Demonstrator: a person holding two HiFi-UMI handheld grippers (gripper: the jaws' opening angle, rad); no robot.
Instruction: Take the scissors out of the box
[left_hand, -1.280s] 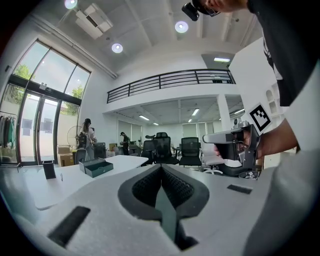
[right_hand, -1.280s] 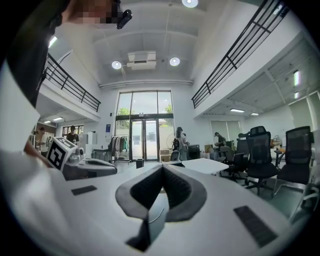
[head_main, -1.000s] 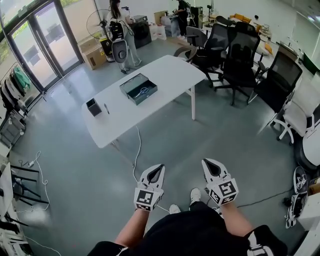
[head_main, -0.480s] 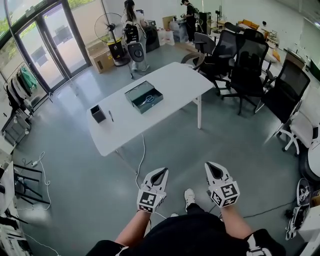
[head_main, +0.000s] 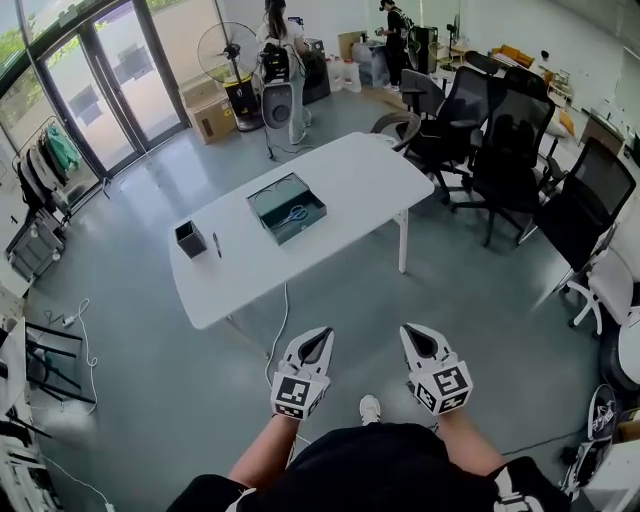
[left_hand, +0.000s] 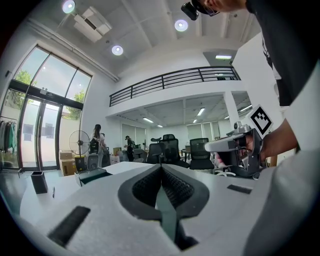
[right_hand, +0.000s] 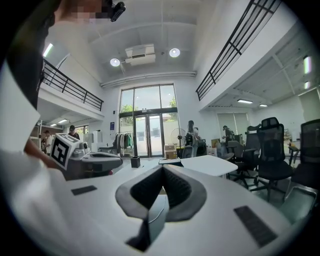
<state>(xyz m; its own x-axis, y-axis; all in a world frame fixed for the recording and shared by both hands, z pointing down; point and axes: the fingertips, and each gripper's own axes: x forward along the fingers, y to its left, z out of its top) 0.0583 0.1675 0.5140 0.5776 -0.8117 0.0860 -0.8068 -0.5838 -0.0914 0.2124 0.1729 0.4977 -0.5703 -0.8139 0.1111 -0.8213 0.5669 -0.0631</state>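
A dark green open box lies in the middle of the white table, with blue-handled scissors inside it. Both grippers hang over the floor in front of the person, well short of the table. My left gripper is shut with nothing in it, and my right gripper beside it is also shut and empty. In the left gripper view the jaws meet at the tip, and the box shows far off to the left. In the right gripper view the shut jaws point at the table, with the box just above them.
A black pen cup and a pen sit at the table's left end. Office chairs crowd the right side. A cable runs over the floor under the table's near edge. A fan, cartons and two people stand far behind.
The person has walked toward the table, so it sits nearer and lower in the head view. Both grippers travelled along with the person and stayed shut.
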